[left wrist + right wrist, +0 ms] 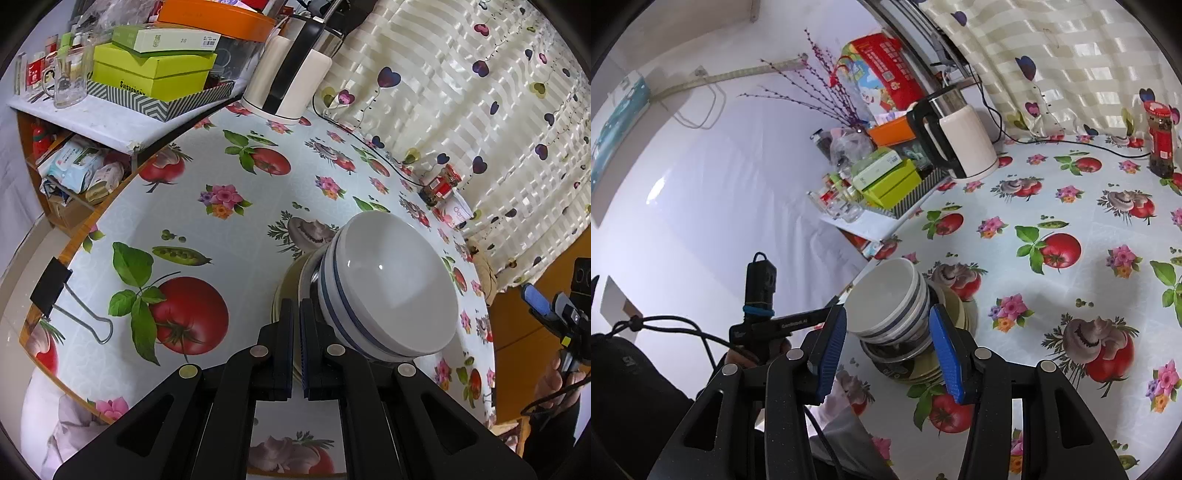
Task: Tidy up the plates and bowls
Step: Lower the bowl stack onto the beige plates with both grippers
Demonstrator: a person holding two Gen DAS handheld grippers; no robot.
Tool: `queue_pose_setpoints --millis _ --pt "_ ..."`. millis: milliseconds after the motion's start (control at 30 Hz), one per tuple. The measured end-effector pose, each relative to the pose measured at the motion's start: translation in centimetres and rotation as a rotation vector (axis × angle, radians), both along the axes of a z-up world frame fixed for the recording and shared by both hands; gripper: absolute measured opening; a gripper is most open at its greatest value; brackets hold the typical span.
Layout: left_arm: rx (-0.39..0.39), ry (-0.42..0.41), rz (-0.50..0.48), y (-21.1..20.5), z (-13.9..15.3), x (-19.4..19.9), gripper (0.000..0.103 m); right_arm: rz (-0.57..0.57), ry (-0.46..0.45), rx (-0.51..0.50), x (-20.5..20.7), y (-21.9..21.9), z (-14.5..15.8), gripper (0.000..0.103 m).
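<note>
— What are the two grabbers doing?

— The left gripper (296, 306) has its fingers squeezed almost together, with just a thin gap. It sits right against the side of the plates (291, 291). I cannot tell if it pinches a plate rim. The right gripper (888, 345) is spread wide, with nothing in it. Its blue pads (945, 354) stand on both sides of the stack.

— Where are the bowls?

— The white bowls (886, 302) with blue stripes sit in each other, on top of a dark bowl (897, 352). That rests on the yellowish plates. The whole stack is on the table (1052, 206) with the tomato cloth, near its edge.

— And the kettle?

— The white kettle (960, 144) is far behind the stack, next to the curtain (1071, 55). A red jar (1161, 136) stands by the curtain too.
</note>
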State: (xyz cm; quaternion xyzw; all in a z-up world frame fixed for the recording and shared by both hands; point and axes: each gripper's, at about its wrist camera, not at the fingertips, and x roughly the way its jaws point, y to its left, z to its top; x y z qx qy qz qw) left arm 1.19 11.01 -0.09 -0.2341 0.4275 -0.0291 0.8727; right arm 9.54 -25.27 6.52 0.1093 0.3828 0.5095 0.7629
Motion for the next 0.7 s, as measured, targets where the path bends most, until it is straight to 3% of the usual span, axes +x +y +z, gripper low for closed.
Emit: queue_pose_setpoints --millis 300,467,633,700 --pt "0.045 -0.008 -0.003 -0.3 0.5 -0.6 0.002 0.014 0.014 -0.049 -0.7 0.8 -1.2 0.052" --pt "0.072 -0.017 -0.029 -1.4 1.1 -1.4 0.003 0.004 -0.026 -0.132 -1.5 1.9 -1.9 0.054" --pt "0.079 -0.030 -0.045 -2.3 1.8 -2.1 0.017 -0.009 -0.058 -0.175 -2.2 2.7 -2.3 0.055" --pt "0.090 -0.031 -0.043 -2.6 2.1 -2.3 0.018 -0.013 -0.074 -0.194 -2.6 3.2 -2.5 0.055"
